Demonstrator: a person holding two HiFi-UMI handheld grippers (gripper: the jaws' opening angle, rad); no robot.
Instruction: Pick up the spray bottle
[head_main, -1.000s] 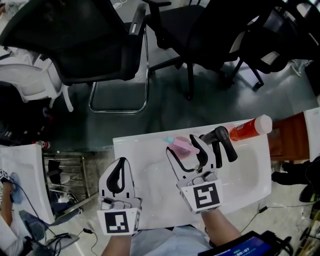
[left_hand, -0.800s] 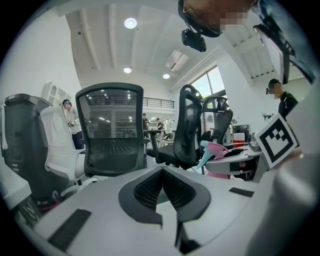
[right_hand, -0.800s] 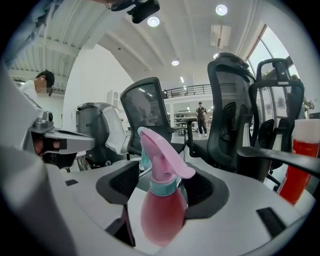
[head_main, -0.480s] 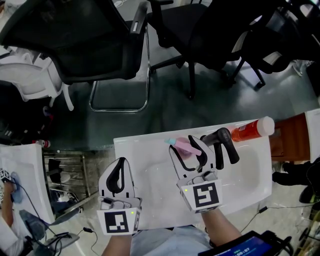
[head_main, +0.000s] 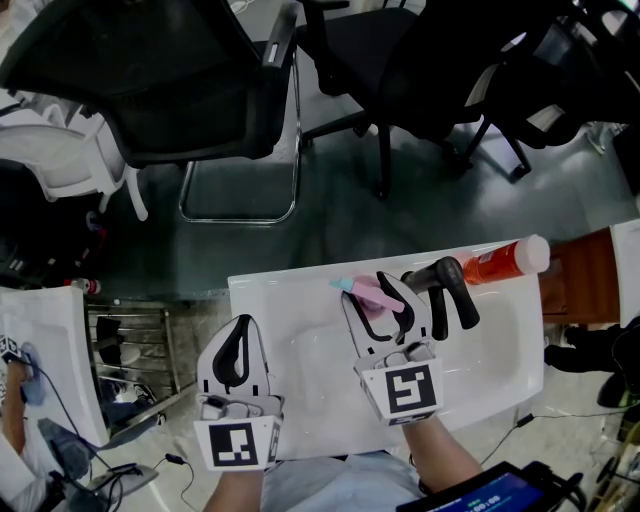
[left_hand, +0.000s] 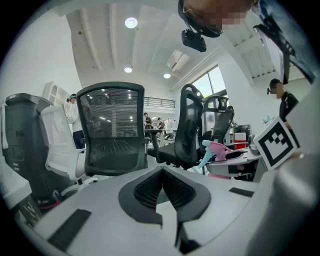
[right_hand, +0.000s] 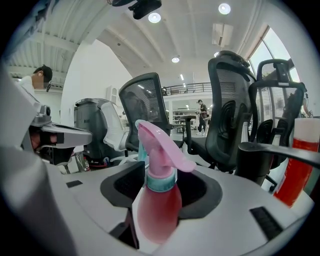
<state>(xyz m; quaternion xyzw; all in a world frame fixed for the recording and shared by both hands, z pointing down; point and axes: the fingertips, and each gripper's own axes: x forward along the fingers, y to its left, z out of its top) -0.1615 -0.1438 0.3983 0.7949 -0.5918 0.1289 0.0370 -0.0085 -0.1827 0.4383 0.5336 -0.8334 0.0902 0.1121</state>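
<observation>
A pink spray bottle (head_main: 376, 301) with a teal collar and nozzle stands near the far edge of the white table (head_main: 290, 305). My right gripper (head_main: 368, 290) reaches around it. Its jaws have just been closing, and in the right gripper view the pads press against both sides of the bottle's body (right_hand: 156, 210) below the trigger head. The bottle stands upright on the table. My left gripper (head_main: 237, 332) rests at the table's near left, shut with nothing between its pads (left_hand: 150, 187). From there the spray bottle (left_hand: 216, 150) shows off to the right.
A black curved handle (head_main: 447, 285) lies just right of the right gripper. An orange-red bottle (head_main: 503, 261) with a white cap lies beyond it at the table's far right. Black office chairs (head_main: 190, 90) stand past the far edge. A brown surface (head_main: 572, 285) adjoins the right side.
The right gripper's jaws have narrowed onto the pink spray bottle. Neither hand has shifted, and the bottle stands where it was.
</observation>
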